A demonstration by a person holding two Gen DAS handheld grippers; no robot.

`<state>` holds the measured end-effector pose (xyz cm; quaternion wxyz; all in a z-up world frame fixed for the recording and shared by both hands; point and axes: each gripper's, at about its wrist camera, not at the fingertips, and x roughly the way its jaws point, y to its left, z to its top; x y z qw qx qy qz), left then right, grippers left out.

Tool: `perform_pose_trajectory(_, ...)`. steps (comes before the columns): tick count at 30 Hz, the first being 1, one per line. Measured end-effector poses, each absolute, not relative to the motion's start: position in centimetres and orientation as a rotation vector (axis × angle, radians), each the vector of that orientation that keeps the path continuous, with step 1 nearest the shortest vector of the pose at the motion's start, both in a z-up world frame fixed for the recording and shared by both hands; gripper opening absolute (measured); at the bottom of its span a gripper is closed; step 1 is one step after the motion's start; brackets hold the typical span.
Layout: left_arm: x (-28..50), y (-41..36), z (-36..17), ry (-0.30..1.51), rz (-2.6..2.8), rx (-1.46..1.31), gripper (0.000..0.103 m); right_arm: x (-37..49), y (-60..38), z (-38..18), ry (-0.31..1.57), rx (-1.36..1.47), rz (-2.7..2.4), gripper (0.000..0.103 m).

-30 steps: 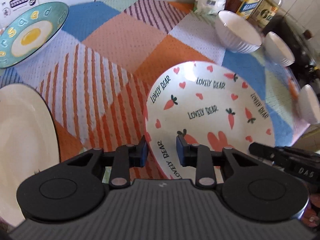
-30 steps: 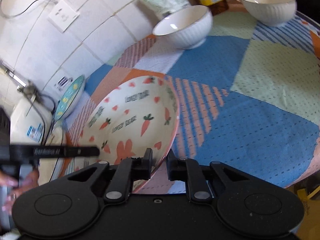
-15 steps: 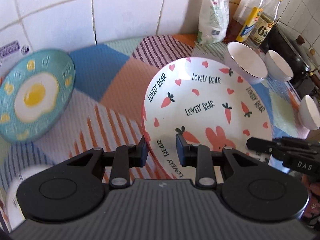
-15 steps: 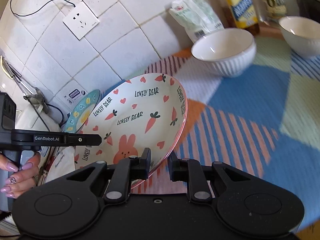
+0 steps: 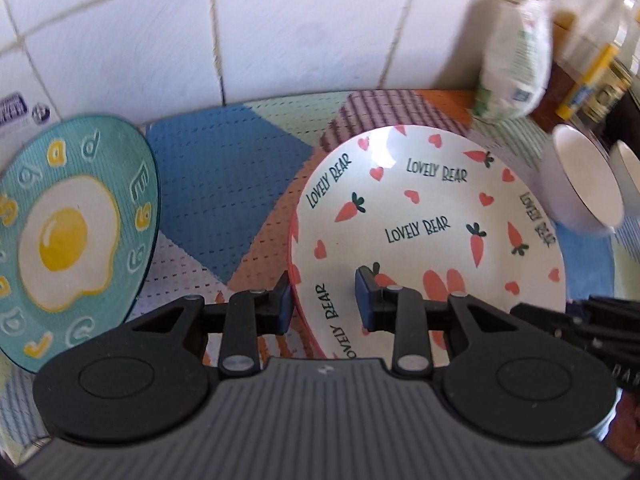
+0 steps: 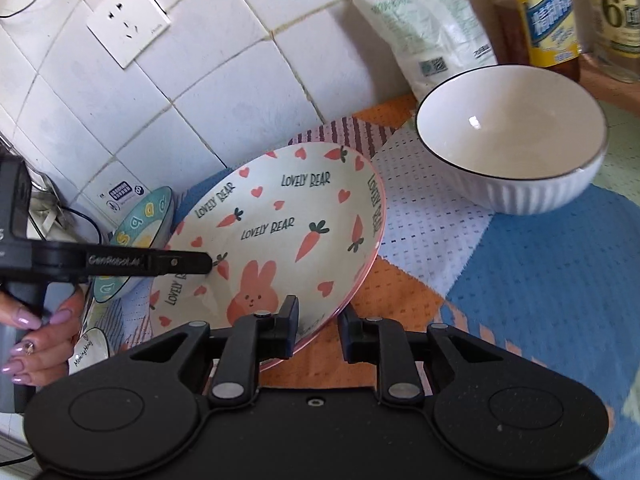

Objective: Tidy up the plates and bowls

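Note:
The white carrot-and-bunny "Lovely Bear" plate (image 5: 424, 220) is held between both grippers above the patchwork cloth, near the tiled wall. My left gripper (image 5: 324, 300) is shut on its left rim. My right gripper (image 6: 318, 330) is shut on its near right rim; the plate also shows in the right wrist view (image 6: 280, 240). A teal fried-egg plate (image 5: 68, 240) lies to the left, also in the right wrist view (image 6: 140, 220). A white ribbed bowl (image 6: 512, 140) stands to the right, and shows in the left wrist view (image 5: 580, 184).
A white bag (image 6: 424, 20) and sauce bottles (image 6: 548, 16) stand against the wall at the back right. A second white bowl (image 5: 628, 176) is at the far right. A wall socket (image 6: 128, 20) is up on the tiles. A small printed plate (image 6: 90, 350) lies at the left.
Both grippers have carried the bunny plate up off the cloth and toward the wall and the teal egg plate. The cream plate at the left has left the left wrist view.

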<state>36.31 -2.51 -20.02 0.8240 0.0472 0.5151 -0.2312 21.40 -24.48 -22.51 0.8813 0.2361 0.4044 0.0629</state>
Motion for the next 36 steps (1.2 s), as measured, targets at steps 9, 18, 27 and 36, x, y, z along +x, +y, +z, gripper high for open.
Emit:
perform_pose_trajectory(9, 36.7, -2.8, -20.3, 1.133, -0.385, 0.005, 0.030, 23.4, -23.9, -21.8, 0.859, 0.344, 0.118, 0.027)
perform_pose_trajectory(18, 36.0, -2.9, -18.3, 1.135, -0.262, 0.098, 0.034, 22.8, -23.1, -21.2, 0.882, 0.296, 0.054, 0.031)
perform_pose_trajectory(27, 33.1, 3.2, -13.4, 1.121, -0.309, 0.050, 0.041, 18.3, -21.1, -16.4, 0.761, 0.351, -0.070, 0.032)
perform_pose_trajectory(36, 29.1, 8.7, -10.1, 1.068, -0.431, 0.152, 0.042, 13.1, -14.4, -11.4, 0.642, 0.323, -0.110, 0.038)
